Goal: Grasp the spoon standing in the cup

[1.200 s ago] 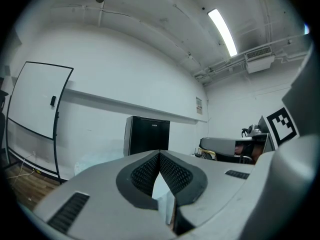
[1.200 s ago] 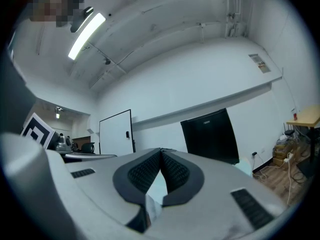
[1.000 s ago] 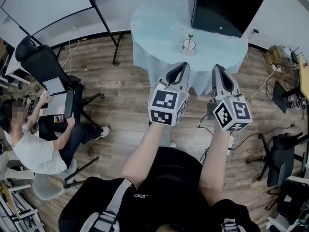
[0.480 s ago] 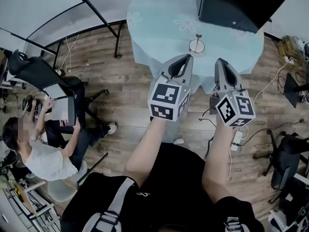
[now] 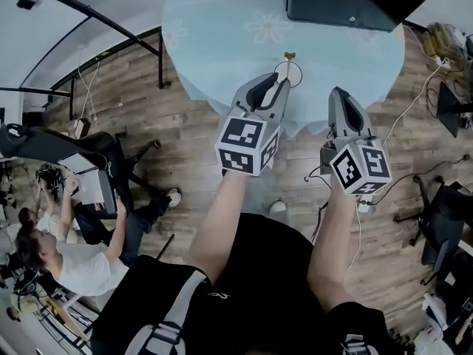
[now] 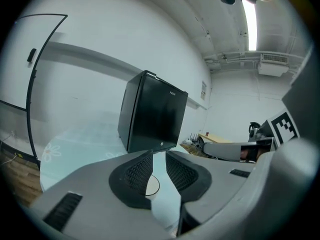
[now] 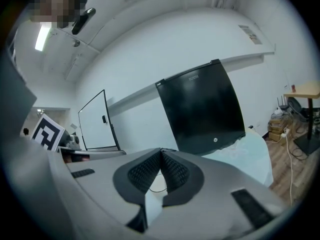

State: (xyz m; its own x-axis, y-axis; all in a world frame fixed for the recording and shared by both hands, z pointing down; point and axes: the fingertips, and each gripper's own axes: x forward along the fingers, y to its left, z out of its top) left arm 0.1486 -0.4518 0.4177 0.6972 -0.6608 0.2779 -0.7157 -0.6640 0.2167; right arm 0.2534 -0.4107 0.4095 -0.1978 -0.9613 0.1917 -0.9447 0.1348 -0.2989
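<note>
Down on the round counter [image 5: 222, 35], draped in a pale blue cloth with faint flower prints, a clear cup [image 5: 289, 72] stands near the near edge, and the spoon [image 5: 290, 56] stands upright in it with its handle end poking above the rim. A black mini-fridge [image 5: 340, 2] sits farther back on the same counter, well apart from the cup. The left tool [image 5: 275, 87] reaches over the counter's near edge and points at the cup, its tips close beside the cup's left side in the head view. Its jaws are opening, with a narrow gap between the ribbed pads [image 6: 137, 171] and nothing pressed between them. In the left gripper view part of the cup's rim shows through that gap, beyond the pads, and no pad touches it. The right tool [image 5: 338, 93] hangs to the right over the counter's edge, off to the right of the cup, its jaws closed tip to tip on nothing. To the left, on the wooden floor [image 5: 185, 146], a seated person [image 5: 66, 261] bends over some papers.
</note>
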